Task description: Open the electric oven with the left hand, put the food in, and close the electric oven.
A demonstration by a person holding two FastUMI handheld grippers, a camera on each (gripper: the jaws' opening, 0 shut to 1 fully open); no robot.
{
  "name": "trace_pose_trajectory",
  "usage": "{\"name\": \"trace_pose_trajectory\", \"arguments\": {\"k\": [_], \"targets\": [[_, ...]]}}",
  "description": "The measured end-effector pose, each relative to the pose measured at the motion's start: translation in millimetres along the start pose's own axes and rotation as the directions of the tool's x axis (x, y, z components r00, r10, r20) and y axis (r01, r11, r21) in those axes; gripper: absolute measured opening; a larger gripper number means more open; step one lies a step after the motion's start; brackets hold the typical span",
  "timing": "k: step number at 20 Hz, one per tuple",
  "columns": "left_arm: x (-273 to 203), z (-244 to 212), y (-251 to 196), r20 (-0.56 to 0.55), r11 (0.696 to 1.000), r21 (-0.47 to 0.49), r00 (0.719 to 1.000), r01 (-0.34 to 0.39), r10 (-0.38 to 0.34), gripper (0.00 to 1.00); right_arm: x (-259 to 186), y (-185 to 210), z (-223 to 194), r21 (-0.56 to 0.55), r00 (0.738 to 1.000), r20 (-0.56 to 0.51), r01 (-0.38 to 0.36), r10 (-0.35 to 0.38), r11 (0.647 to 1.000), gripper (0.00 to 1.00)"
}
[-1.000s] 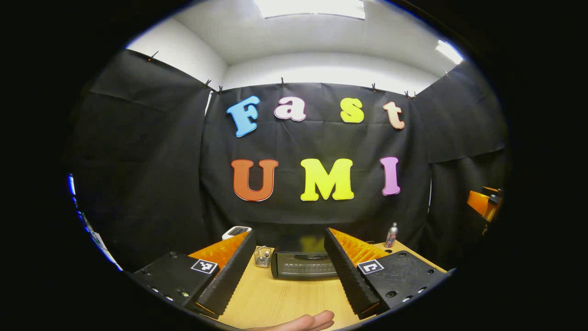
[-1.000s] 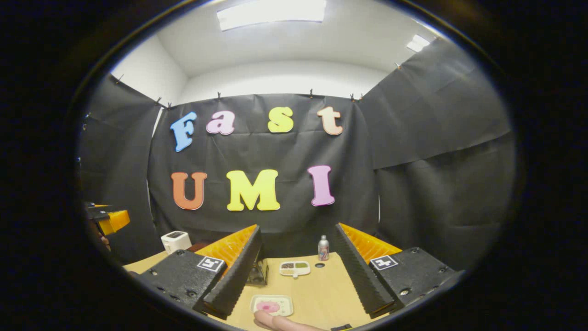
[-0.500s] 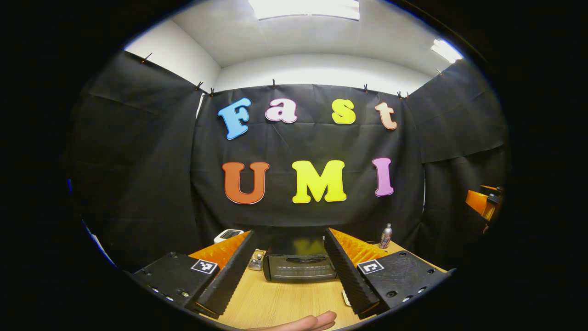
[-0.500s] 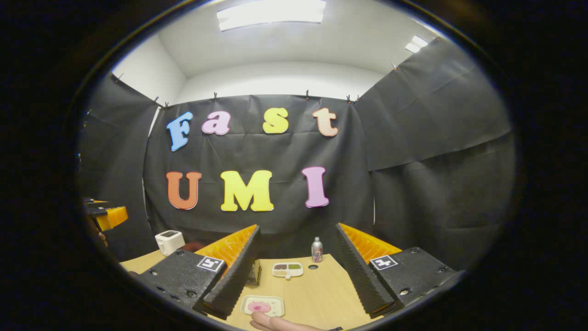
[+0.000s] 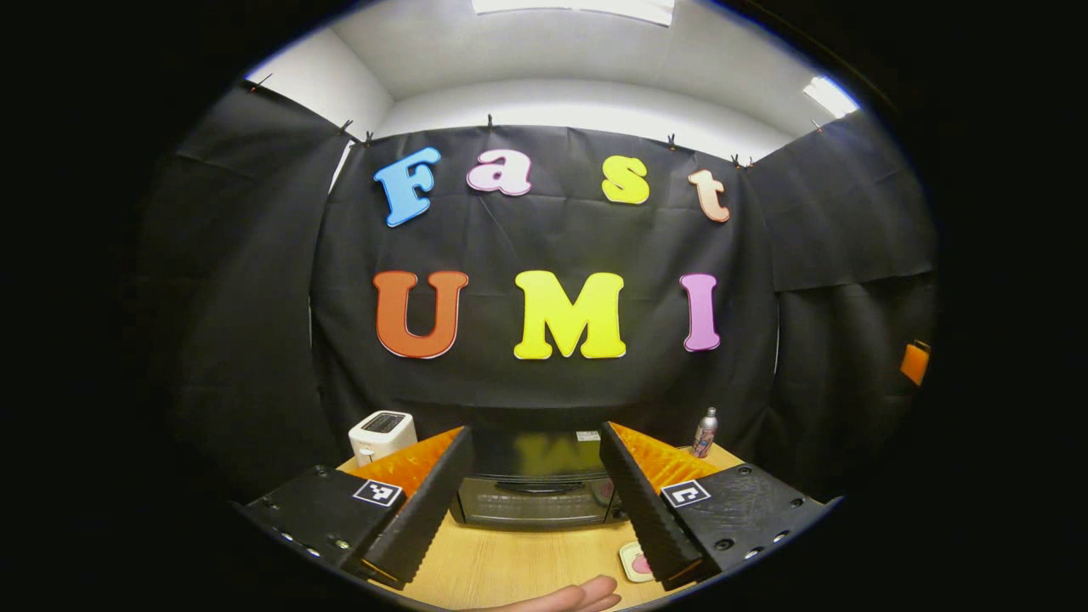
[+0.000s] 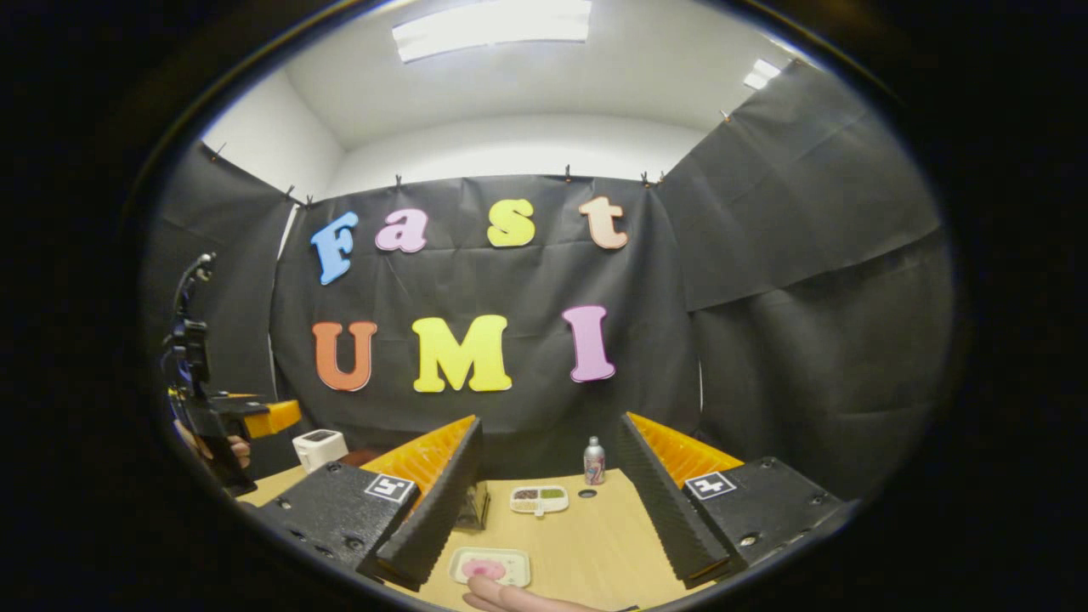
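Your left hand-held gripper [image 5: 535, 497] hangs spread before the shut electric oven [image 5: 534, 489]; your right hand-held gripper [image 6: 552, 510], also spread, hangs over the food tray [image 6: 490, 567] on the surface [image 6: 586, 544].

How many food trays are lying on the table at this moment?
2. One tray with pink food lies at the near edge, between the right tongs. A divided tray lies farther back, beside the bottle. Others may be hidden.

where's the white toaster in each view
left gripper view: toaster at the table's back left, left of the oven.
right gripper view: toaster at far left, past the left gripper.
shared landmark: the bottle by the booth wall.
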State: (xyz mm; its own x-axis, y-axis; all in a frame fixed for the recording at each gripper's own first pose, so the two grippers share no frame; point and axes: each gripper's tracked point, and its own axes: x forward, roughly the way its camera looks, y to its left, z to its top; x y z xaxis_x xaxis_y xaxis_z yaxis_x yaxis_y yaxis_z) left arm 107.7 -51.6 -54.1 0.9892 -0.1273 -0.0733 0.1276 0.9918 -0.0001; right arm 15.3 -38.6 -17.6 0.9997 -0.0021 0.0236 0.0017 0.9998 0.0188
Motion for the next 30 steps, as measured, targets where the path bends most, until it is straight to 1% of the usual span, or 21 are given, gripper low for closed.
{"name": "trace_pose_trajectory", "arguments": {"k": [2,3,4,5,6,8,10,11,12,13,14,15,18,19,20,23,28,30], "targets": [[27.6,-26.3,-2.7,-0.061,1.000,0.015,0.998,-0.001,0.002,0.95,1.4,-3.2,-4.4,-0.005,1.000,0.003,0.006,-0.006,1.000,1.00],[40.5,-40.9,-7.9,-0.099,1.000,0.017,0.995,0.010,-0.008,0.95,1.7,-3.4,-6.1,-0.009,1.000,0.004,0.005,-0.005,1.000,1.00],[54.4,-54.9,-13.5,-0.137,1.000,0.018,0.990,0.026,-0.023,0.95,1.9,-4.2,-10.4,-0.013,1.000,0.002,0.005,-0.005,1.000,0.96],[67.7,-71.6,-18.0,-0.183,0.999,0.024,0.983,0.041,-0.036,0.95,3.2,-4.4,-12.9,-0.016,1.000,-0.001,0.004,-0.004,1.000,1.00],[81.0,-85.8,-18.6,-0.226,0.998,0.037,0.973,0.049,-0.040,0.95,4.3,-4.4,-15.1,-0.018,1.000,-0.002,0.001,-0.001,1.000,1.00],[104.0,-105.1,-15.5,-0.289,0.998,0.053,0.957,0.039,-0.022,0.96,5.9,-4.7,-20.4,-0.016,1.000,-0.009,-0.008,0.008,1.000,1.00],[119.0,-127.5,-21.8,-0.351,0.998,0.024,0.935,0.059,-0.047,0.96,11.1,-7.6,-26.9,-0.017,1.000,-0.017,-0.010,0.009,1.000,1.00],[124.0,-136.6,-21.4,-0.381,0.998,0.014,0.923,0.057,-0.047,0.96,12.9,-9.2,-30.8,-0.019,1.000,-0.024,-0.006,0.005,1.000,0.96],[130.9,-144.8,-20.5,-0.400,0.998,0.017,0.916,0.054,-0.043,0.96,16.3,-13.0,-35.1,-0.019,1.000,-0.031,-0.001,0.000,1.000,1.00],[136.2,-152.2,-20.8,-0.417,0.998,0.018,0.908,0.054,-0.041,0.96,17.8,-16.1,-37.5,-0.016,0.999,-0.037,0.003,-0.004,1.000,0.96],[140.1,-160.7,-20.0,-0.440,0.999,0.016,0.897,0.050,-0.038,0.96,18.9,-19.1,-40.9,-0.016,0.999,-0.044,0.006,-0.007,1.000,1.00],[141.8,-166.7,-18.8,-0.457,0.999,0.016,0.889,0.046,-0.034,0.96,20.0,-20.7,-44.2,-0.017,0.999,-0.053,0.007,-0.008,1.000,0.96],[150.8,-180.2,-21.3,-0.476,0.999,0.007,0.879,0.042,-0.034,0.96,21.7,-24.0,-52.0,-0.018,0.998,-0.064,0.007,-0.008,1.000,0.96],[154.1,-182.9,-20.1,-0.477,0.999,0.012,0.879,0.037,-0.026,0.97,22.5,-25.9,-54.6,-0.021,0.998,-0.068,0.009,-0.010,1.000,0.96],[158.4,-180.9,-16.9,-0.464,0.999,0.027,0.886,0.029,-0.013,0.97,22.8,-26.6,-57.8,-0.026,0.997,-0.071,0.009,-0.011,1.000,0.96],[168.0,-182.3,-16.1,-0.453,1.000,0.024,0.892,0.013,-0.001,0.97,25.4,-28.7,-64.7,-0.038,0.996,-0.083,0.013,-0.016,0.999,0.96],[175.7,-187.9,-13.6,-0.458,1.000,0.002,0.889,0.013,-0.011,0.97,24.7,-27.3,-70.8,-0.046,0.996,-0.094,0.002,-0.006,0.999,0.96],[170.0,-187.5,-13.7,-0.466,1.000,-0.001,0.885,0.010,-0.009,0.97,23.8,-29.2,-72.1,-0.052,0.995,-0.099,0.008,-0.013,0.999,0.96]]}}
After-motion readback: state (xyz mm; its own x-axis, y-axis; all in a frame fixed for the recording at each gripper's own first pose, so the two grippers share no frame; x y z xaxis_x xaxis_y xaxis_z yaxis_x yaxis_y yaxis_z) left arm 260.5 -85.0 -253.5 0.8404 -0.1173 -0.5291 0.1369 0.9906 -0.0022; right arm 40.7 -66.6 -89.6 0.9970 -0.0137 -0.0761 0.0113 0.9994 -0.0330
